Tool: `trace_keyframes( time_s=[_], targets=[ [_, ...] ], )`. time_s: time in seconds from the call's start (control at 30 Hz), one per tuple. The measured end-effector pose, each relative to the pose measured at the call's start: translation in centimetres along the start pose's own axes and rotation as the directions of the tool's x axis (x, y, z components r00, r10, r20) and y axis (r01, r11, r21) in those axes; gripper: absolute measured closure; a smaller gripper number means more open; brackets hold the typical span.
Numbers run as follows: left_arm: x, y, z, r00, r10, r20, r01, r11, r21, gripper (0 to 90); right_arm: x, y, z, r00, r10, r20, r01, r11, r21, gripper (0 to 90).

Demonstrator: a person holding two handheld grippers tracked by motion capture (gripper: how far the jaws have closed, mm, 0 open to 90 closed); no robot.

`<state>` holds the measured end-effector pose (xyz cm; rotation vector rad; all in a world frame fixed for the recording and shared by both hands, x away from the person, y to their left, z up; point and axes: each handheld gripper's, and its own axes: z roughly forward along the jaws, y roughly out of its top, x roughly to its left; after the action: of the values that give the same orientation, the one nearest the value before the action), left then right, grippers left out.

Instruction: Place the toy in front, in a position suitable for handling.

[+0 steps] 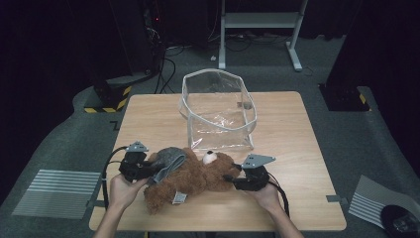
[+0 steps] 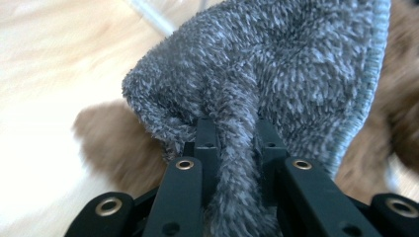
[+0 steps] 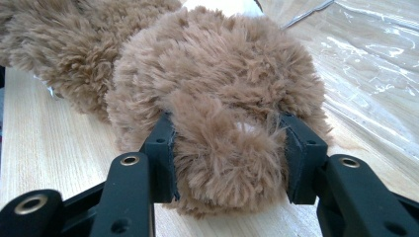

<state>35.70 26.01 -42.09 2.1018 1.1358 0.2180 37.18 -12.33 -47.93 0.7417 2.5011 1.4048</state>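
The wooden table [image 1: 292, 148] carries a clear plastic bag [image 1: 220, 111] standing open-mouthed at its middle, with nothing visible inside. Just in front of the bag lies the brown teddy bear [image 1: 198, 176] (long axis running left to right across the table). The left gripper [image 1: 143, 167] pinches its grey fleece garment [image 2: 276, 64]; the right gripper [image 1: 236, 179] clamps a furry limb.

Teddy bear [image 1: 195, 177] lies on the table [image 1: 297, 148] near its front edge; cloth [image 1: 171, 162] on the bear's left part; plastic bag [image 1: 220, 111] stands behind it.
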Motion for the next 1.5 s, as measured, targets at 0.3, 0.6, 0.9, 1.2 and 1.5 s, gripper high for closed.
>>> trace_keyframes(
  time_s=[0.3,0.6,0.9,1.2,1.5],
  targets=[
    [2.9,-2.3,1.9,0.9953,-0.089,-0.039,0.089,0.9960,-0.005,77.5,0.3,-0.2,-0.1,0.9997,-0.025,0.009,0.025,1.000,0.000,52.0],
    [4.3,-4.2,0.2,0.9804,-0.150,-0.128,0.144,0.9877,-0.061,77.5,0.4,-0.1,-0.2,0.9992,-0.037,0.015,0.037,0.999,0.013,52.5],
    [5.1,-4.4,-0.2,0.9755,-0.212,-0.059,0.200,0.9654,-0.168,77.3,0.5,-0.2,-0.2,0.9989,-0.044,0.018,0.044,0.999,0.016,52.4],
    [3.7,-1.6,2.4,0.9872,-0.108,-0.118,0.106,0.9941,-0.023,77.1,0.7,-0.3,-0.3,0.9985,-0.052,0.017,0.052,0.999,0.006,52.6],
    [4.6,-1.6,0.4,0.9867,-0.150,-0.062,0.146,0.9872,-0.064,77.0,1.0,-0.4,-0.1,0.9965,-0.082,-0.015,0.082,0.997,-0.009,53.5]
  ],
)
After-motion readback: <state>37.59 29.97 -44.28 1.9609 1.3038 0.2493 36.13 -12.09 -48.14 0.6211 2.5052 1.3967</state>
